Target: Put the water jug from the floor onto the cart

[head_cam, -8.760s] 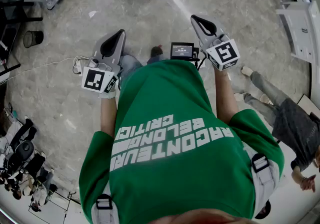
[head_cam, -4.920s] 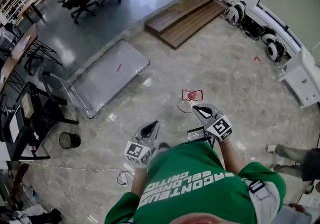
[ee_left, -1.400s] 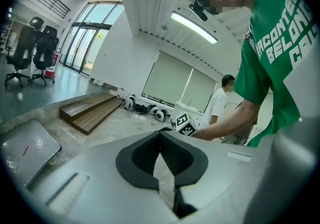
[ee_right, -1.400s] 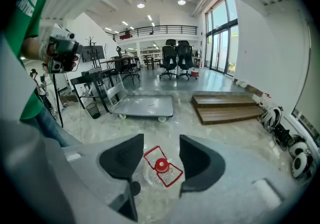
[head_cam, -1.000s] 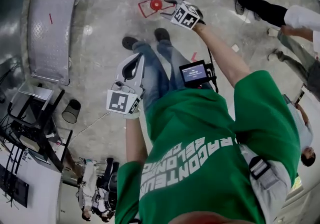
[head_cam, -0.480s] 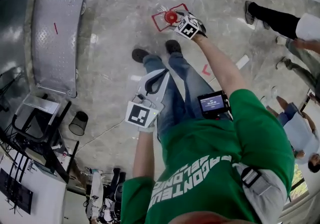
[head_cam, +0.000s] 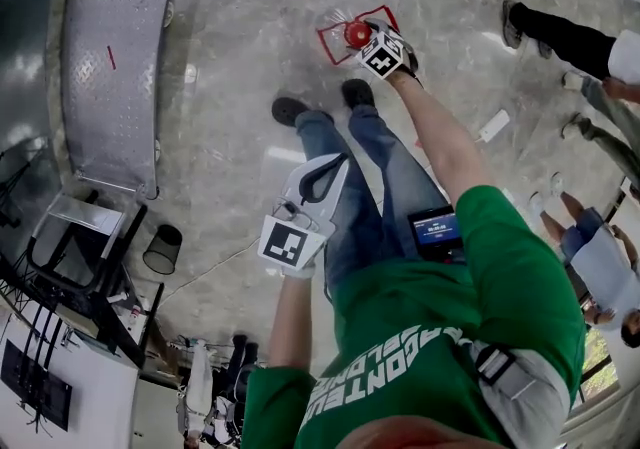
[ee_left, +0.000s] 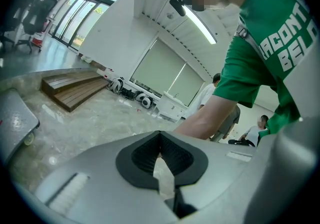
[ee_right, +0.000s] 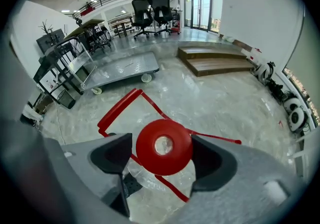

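On the grey marbled floor (head_cam: 230, 32), just ahead of the person's dark shoes (head_cam: 293, 109), stands the clear plastic water jug (head_cam: 355, 34) with a round red cap and a thin red carrying frame. It is upright and well apart from the flat grey metal platform cart (head_cam: 110, 77), which sits on its wheels off to one side.

Right gripper (head_cam: 370, 40), seen over the outstretched arm, points steeply down at the top of the jug. In the right gripper view this gripper (ee_right: 164, 155) is spread wide and has just been opening. The red cap (ee_right: 164, 146) sits squarely between the two black-padded fingers (ee_right: 117, 154). A narrow gap shows on one side. On the other side the cap's edge meets the pad's outline, and contact there cannot be judged. The clear shoulder of the jug shows below the cap. The red frame runs out past the fingers on both sides, and the cart (ee_right: 125, 72) lies beyond.

Left gripper (head_cam: 333, 165) hangs beside the person's jeans, away from the jug. In the left gripper view its fingers (ee_left: 137, 155) meet at the tips, with only a sliver of floor showing behind them and nothing held.

A black waste bin (head_cam: 163, 249) stands near the cart's handle end.
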